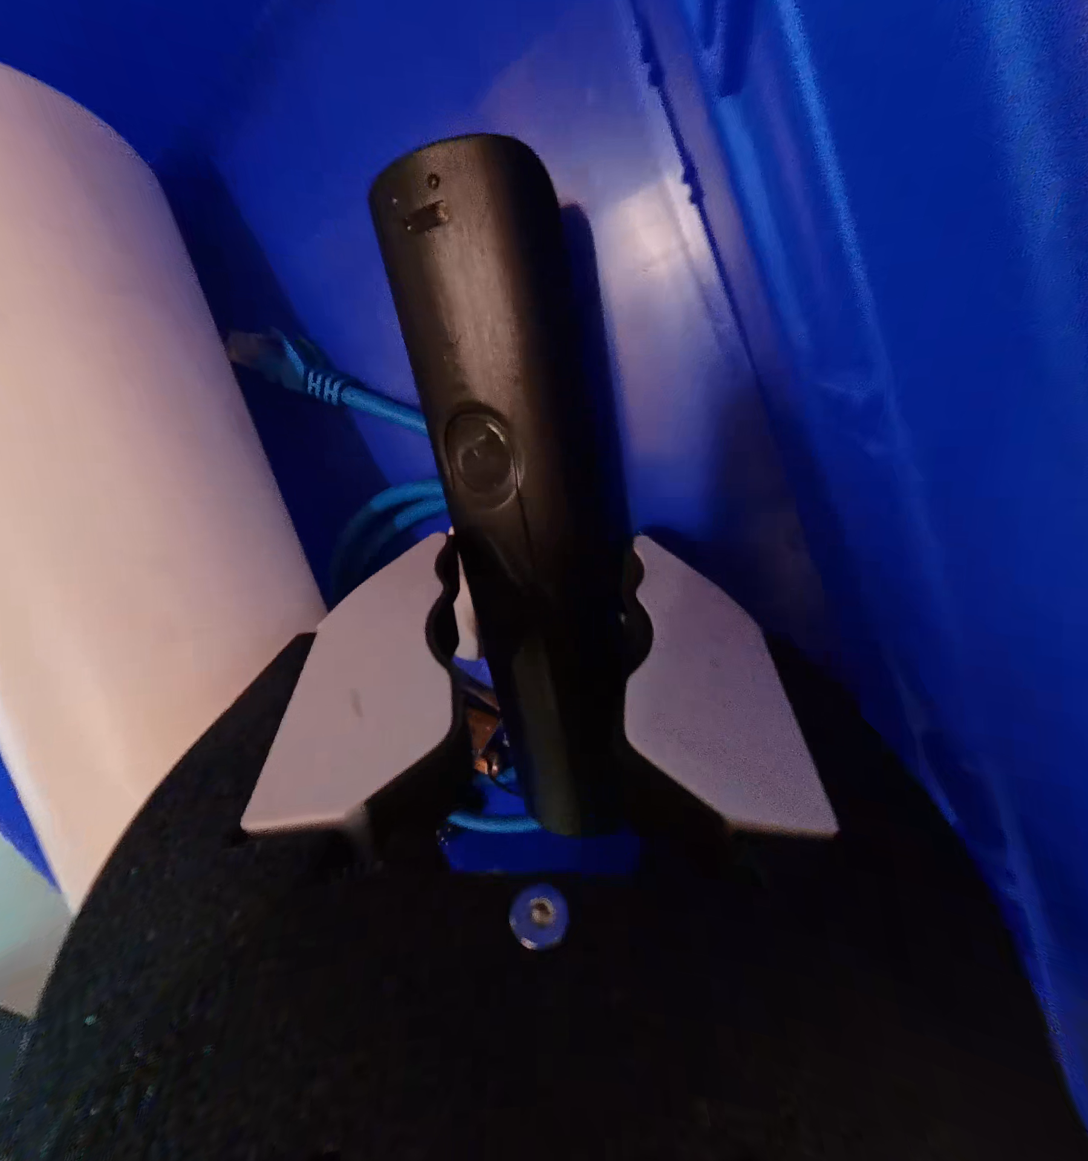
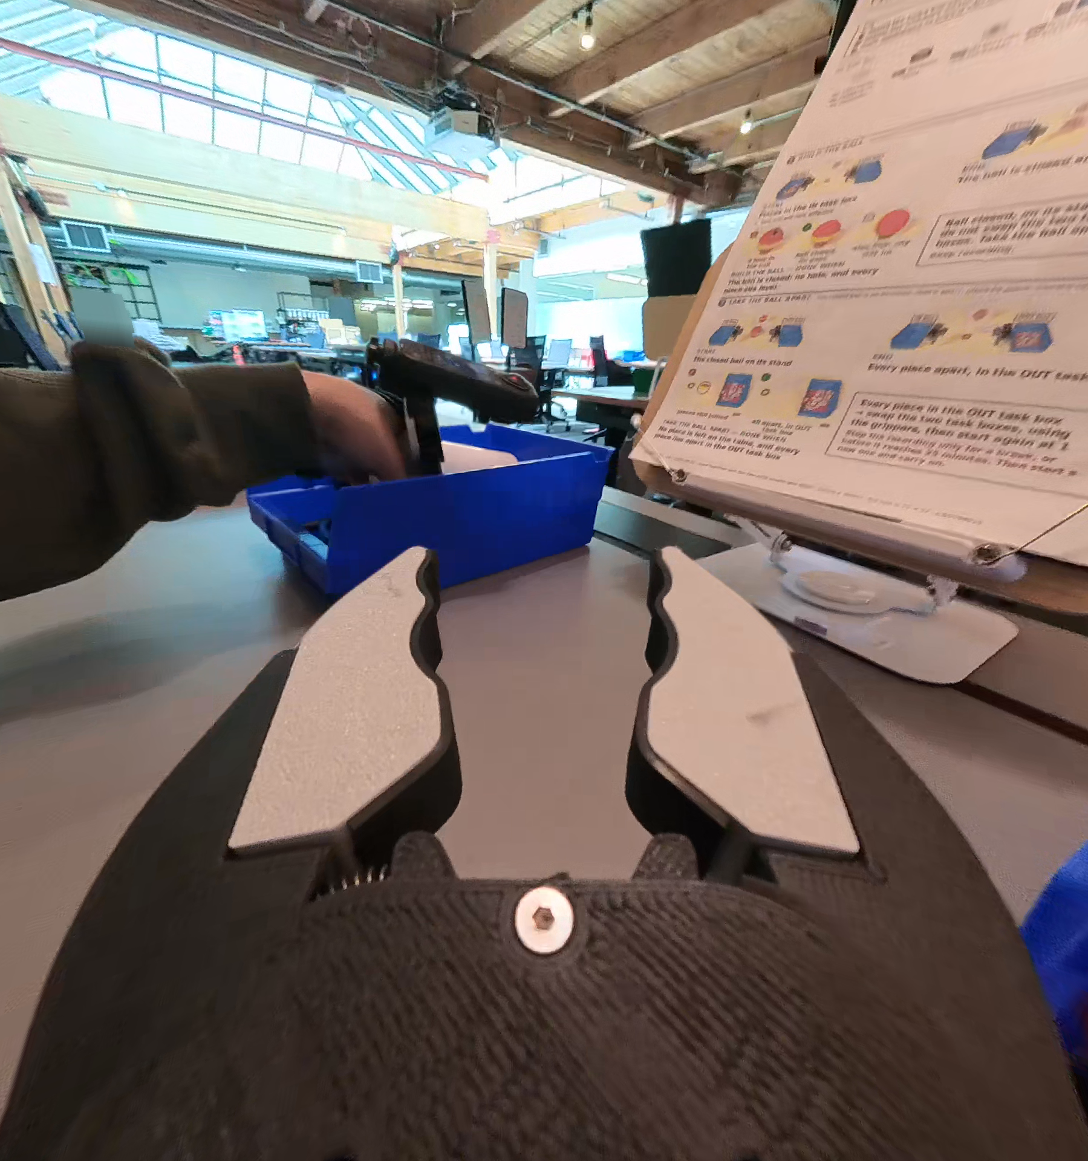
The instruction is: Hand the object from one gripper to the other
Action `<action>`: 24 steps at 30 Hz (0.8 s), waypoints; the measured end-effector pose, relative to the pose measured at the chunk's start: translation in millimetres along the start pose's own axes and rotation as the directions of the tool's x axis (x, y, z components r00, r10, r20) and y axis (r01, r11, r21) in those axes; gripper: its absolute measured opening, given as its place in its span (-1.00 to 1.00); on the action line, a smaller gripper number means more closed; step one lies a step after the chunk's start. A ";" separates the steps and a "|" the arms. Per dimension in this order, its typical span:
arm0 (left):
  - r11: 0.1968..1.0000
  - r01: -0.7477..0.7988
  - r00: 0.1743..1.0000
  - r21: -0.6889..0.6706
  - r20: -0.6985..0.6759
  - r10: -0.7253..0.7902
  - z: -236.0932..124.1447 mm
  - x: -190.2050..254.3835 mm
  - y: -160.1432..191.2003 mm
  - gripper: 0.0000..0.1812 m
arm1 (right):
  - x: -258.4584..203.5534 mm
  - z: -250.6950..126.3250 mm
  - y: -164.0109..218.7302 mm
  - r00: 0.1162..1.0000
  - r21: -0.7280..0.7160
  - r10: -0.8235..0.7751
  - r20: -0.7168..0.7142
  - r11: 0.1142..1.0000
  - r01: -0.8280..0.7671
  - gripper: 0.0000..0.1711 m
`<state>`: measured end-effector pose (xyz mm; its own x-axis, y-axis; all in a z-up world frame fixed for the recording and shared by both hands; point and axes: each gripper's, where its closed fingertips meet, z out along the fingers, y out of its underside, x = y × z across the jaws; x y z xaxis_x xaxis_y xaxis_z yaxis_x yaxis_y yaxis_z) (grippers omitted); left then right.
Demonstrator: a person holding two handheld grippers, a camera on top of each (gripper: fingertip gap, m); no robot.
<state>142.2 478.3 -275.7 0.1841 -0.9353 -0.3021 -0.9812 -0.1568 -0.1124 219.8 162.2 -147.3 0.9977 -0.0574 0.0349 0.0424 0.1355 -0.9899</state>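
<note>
Clamped low in the left gripper (image 1: 544, 597), the black remote (image 1: 497, 389) may catch the blue bin (image 1: 905, 314) when lifted, while the right gripper (image 2: 544, 603) waits wide open and empty.

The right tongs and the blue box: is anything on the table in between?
No. In the right wrist view, only bare grey table lies between the open right tongs and the blue box.

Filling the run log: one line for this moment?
left gripper: shut on black handle, inside blue bin | right gripper: open, empty, above table
</note>
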 end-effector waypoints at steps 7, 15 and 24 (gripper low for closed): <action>0.983 -0.027 0.999 0.183 0.042 0.019 -33.1 -2.2 -12.5 -0.50 | 1.3 2.4 12.6 1.000 -0.040 0.026 0.017 0.999 -0.025 -0.24; 0.685 0.029 0.999 0.728 -0.004 -0.039 -182.8 0.7 -30.2 -0.51 | -15.7 4.2 1.6 0.991 0.024 0.088 0.103 0.996 -0.091 -0.25; 0.124 0.483 0.468 0.867 -0.376 0.800 -273.3 221.8 -17.2 -0.50 | -52.7 10.9 -5.9 0.903 0.048 0.307 0.302 0.941 -0.336 -0.27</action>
<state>184.2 186.8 -82.1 -0.7207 -0.6820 0.1244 0.0171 -0.1968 -0.9803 167.5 175.1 -141.8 0.9292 0.2887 -0.2306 -0.2926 0.1940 -0.9363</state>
